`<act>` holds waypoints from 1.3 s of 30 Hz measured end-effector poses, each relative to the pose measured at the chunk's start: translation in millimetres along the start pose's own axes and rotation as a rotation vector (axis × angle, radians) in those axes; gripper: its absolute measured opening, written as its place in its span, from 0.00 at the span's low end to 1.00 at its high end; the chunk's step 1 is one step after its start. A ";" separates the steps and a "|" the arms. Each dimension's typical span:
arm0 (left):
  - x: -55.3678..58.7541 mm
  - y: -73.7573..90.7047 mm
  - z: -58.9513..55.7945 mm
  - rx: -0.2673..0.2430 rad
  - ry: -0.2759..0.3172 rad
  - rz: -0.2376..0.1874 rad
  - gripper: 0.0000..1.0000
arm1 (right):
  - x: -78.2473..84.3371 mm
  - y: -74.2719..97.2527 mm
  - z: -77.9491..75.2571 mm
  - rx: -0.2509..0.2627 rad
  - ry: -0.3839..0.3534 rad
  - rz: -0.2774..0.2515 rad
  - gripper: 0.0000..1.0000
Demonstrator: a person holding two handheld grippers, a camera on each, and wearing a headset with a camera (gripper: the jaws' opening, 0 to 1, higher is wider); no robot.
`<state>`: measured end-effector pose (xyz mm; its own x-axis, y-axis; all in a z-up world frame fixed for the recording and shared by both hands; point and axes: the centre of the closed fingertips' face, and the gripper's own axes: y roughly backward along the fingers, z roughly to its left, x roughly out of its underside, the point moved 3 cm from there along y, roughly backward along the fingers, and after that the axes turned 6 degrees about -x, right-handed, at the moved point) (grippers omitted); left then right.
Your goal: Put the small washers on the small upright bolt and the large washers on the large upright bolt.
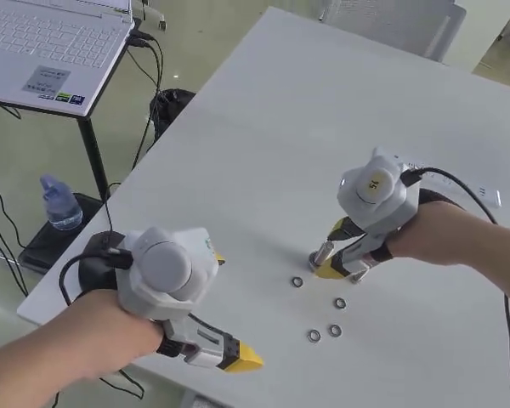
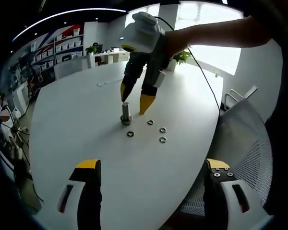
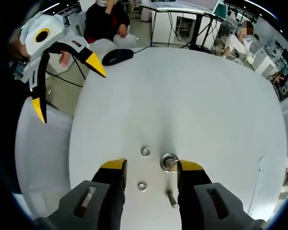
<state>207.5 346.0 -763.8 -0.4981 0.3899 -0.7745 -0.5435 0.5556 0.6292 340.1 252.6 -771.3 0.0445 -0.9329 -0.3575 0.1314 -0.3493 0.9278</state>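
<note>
A large upright bolt (image 1: 323,252) stands on the white table (image 1: 263,153), with several small washers (image 1: 314,336) lying flat just in front of it. My right gripper (image 1: 340,263) hovers over the bolt, open and holding nothing. In the right gripper view the bolt (image 3: 169,162) sits just inside the right fingertip, with a washer (image 3: 145,151) ahead and a thin bolt (image 3: 171,198) lower between the jaws. My left gripper (image 1: 242,359) is open near the table's front edge. The left gripper view shows the bolt (image 2: 126,113) and washers (image 2: 162,130) well ahead of it.
A laptop (image 1: 51,42) sits on a stand off the table's left side, with cables and a water bottle (image 1: 61,204) on the floor below. A black mouse (image 3: 117,56) lies by the table edge near my left hand. A chair (image 2: 245,139) stands beside the table.
</note>
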 end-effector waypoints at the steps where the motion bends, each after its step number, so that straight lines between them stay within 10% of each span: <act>1: 0.2 0.1 0.0 0.000 0.000 0.000 0.88 | -0.7 -0.8 1.6 -0.001 0.003 0.001 0.43; 39: 1.1 -2.2 3.7 -0.006 -0.050 -0.011 0.90 | 6.2 -62.0 1.0 -0.034 0.106 0.046 0.31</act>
<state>210.7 347.9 -766.3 -0.4577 0.4197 -0.7838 -0.5531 0.5559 0.6206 331.2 268.4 -830.9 0.1553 -0.9327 -0.3255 0.1601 -0.3014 0.9400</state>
